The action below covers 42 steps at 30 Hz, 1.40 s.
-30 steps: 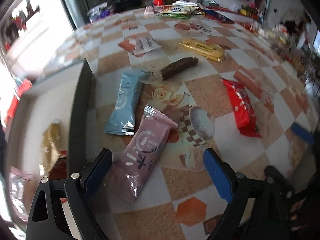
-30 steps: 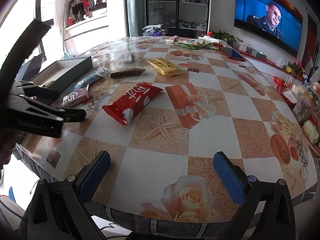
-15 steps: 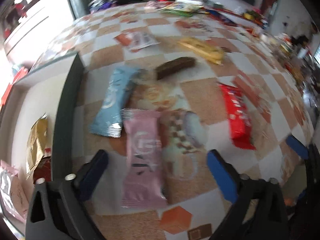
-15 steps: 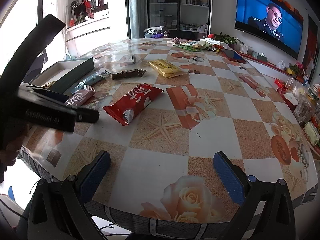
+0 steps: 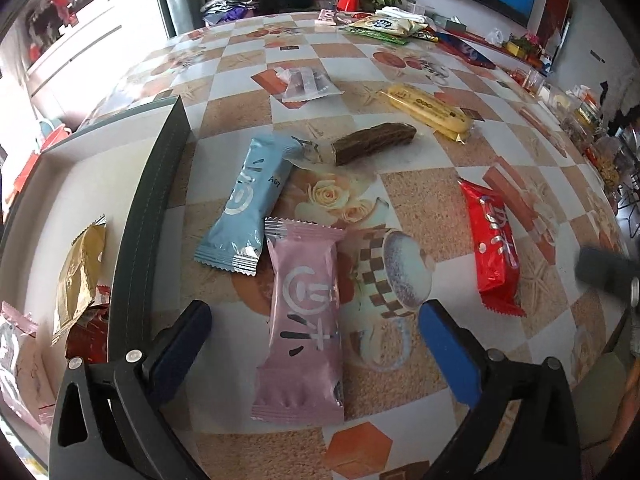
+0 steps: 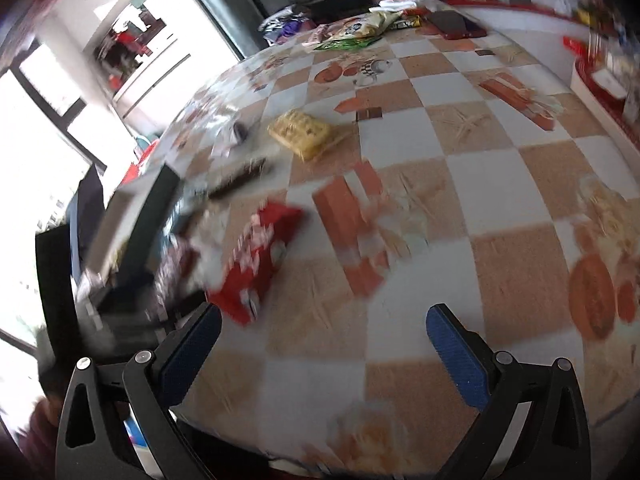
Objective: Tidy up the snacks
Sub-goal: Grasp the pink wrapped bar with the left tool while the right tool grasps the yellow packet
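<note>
Crinkly foil pink packet lies flat between our left gripper pads — jaws spread wide, gripping nothing; right gripper likewise gapes empty.

A table under a glossy checkered cloth of tan and white squares carried loose snacks. A pink foil packet lay centrally, a pale blue packet touching it at eleven o'clock, a brown bar at one, a yellow packet beyond, a red packet at three, and a dark-walled open box at nine.
</note>
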### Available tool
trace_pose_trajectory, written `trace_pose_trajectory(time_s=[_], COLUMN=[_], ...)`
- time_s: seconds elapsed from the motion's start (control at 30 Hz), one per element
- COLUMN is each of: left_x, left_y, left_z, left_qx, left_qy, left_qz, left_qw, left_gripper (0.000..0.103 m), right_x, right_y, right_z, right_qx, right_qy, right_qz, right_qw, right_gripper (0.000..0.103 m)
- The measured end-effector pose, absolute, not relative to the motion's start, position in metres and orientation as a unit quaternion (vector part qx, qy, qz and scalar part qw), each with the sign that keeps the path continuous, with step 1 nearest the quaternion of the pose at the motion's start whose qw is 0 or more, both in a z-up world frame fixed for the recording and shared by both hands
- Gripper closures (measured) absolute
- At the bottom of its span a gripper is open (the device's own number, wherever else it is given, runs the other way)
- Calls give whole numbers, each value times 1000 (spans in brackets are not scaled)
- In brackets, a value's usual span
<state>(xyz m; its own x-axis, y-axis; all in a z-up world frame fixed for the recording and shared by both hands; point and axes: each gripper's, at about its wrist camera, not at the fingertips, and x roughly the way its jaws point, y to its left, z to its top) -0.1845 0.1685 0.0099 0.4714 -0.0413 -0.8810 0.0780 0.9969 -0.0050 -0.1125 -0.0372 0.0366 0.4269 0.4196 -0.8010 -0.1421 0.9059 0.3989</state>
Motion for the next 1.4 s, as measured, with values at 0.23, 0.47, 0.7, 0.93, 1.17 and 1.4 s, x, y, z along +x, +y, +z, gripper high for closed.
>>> trace_pose_trajectory(time_s=[0.23,0.47,0.7,0.93,1.17,1.4], left_x=[-181,-174,-172,-170,-168,-175], left_y=[168,167,168,168,166,162], left_z=[10,10,10,9,9,16], left_qx=[17,20,23,16,4,-4], left_qy=[522,527,528,529,537,528], left_qz=[-32,-38,-42,-33,-15,-6], left_qw=[852,849,848,848,843,849], left_gripper=[0,0,0,0,1,26], right_x=[-36,20,52,47,6,-51], right_y=[-5,29,69,63,2,-42], right_z=[53,35,18,30,36,38], right_qx=[33,-99,-140,-104,-4,31], right_qy=[518,539,546,544,545,546], right_qz=[145,158,192,194,187,184], right_qw=[843,821,803,810,817,817], right_gripper=[0,0,1,63,63,63])
